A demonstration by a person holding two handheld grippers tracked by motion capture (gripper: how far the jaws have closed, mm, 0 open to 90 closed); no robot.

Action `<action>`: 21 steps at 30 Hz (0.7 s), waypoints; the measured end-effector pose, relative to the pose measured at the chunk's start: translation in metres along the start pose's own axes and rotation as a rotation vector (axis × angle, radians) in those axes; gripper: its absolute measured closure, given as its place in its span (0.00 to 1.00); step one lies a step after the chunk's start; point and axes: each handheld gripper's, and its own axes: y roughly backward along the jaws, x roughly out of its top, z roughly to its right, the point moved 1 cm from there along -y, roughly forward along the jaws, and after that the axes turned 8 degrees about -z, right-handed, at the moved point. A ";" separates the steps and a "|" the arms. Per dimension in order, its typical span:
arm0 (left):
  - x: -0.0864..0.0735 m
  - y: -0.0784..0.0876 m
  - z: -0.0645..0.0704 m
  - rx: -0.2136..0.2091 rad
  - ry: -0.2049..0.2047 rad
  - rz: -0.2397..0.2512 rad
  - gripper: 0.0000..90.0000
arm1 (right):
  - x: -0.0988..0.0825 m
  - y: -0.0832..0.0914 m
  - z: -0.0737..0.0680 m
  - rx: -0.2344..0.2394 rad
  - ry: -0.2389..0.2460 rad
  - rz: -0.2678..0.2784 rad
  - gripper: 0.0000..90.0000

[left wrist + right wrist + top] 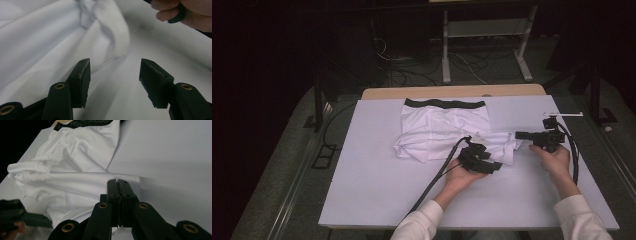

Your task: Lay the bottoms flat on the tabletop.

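Observation:
A white garment (442, 130) with a black waistband (444, 104) lies crumpled on the white table (377, 200). My left gripper (492, 165) rests low at the garment's near right edge. Its jaws are open in the left gripper view (115, 72), with bare table between them and the white cloth (50, 37) just to their left. My right gripper (519, 135) is at the garment's right corner. Its jaws (117, 182) are shut, with a fold of the cloth (75, 180) running into them. The left gripper (15, 215) also appears at the lower left of the right gripper view.
A wooden edge (452, 91) runs behind the white table. A thin white strip (562, 114) lies at the far right. Beyond the table are a white frame (484, 30) and floor cables (412, 70). The right hand (180, 12) shows in the left gripper view.

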 end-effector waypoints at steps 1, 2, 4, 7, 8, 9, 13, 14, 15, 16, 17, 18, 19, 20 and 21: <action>0.002 -0.004 0.002 -0.003 -0.007 -0.006 0.48 | 0.000 -0.001 0.002 -0.003 -0.008 0.002 0.97; 0.004 -0.009 0.005 -0.003 -0.012 -0.011 0.48 | 0.000 -0.002 0.003 -0.005 -0.013 0.000 0.97; 0.010 -0.021 0.009 0.024 -0.024 -0.020 0.47 | 0.000 -0.005 0.006 -0.011 -0.016 -0.005 0.97; 0.016 -0.035 0.011 0.050 -0.008 -0.022 0.47 | 0.000 -0.007 0.006 -0.014 -0.023 -0.006 0.97; 0.018 -0.040 0.011 0.073 -0.009 -0.032 0.47 | 0.000 -0.007 0.006 -0.015 -0.022 -0.005 0.97; 0.020 -0.044 0.012 0.089 -0.004 -0.035 0.47 | 0.000 -0.006 0.006 -0.014 -0.023 -0.004 0.97; 0.027 -0.055 0.013 0.150 0.016 -0.020 0.50 | 0.000 -0.006 0.007 -0.008 -0.030 0.003 0.97; 0.029 -0.056 0.014 0.175 0.009 -0.027 0.55 | 0.000 -0.006 0.007 -0.007 -0.031 0.003 0.97; 0.031 -0.058 0.015 0.207 -0.011 -0.032 0.61 | -0.001 -0.005 0.007 -0.009 -0.032 0.002 0.97; 0.032 -0.059 0.015 0.218 -0.020 -0.036 0.67 | -0.001 -0.005 0.007 -0.011 -0.032 0.003 0.97; 0.033 -0.059 0.014 0.235 -0.017 -0.039 0.73 | -0.001 -0.005 0.007 -0.011 -0.031 0.004 0.97; 0.033 -0.059 0.013 0.238 -0.009 -0.037 0.80 | -0.001 -0.004 0.008 -0.012 -0.031 0.004 0.97; 0.034 -0.059 0.010 0.236 0.005 -0.037 0.86 | -0.001 -0.004 0.008 -0.012 -0.030 0.005 0.97; 0.034 -0.058 0.008 0.230 0.018 -0.037 0.91 | -0.001 -0.003 0.008 -0.012 -0.031 0.006 0.97; 0.034 -0.057 0.005 0.219 0.033 -0.037 0.96 | -0.001 -0.003 0.008 -0.011 -0.032 0.005 0.97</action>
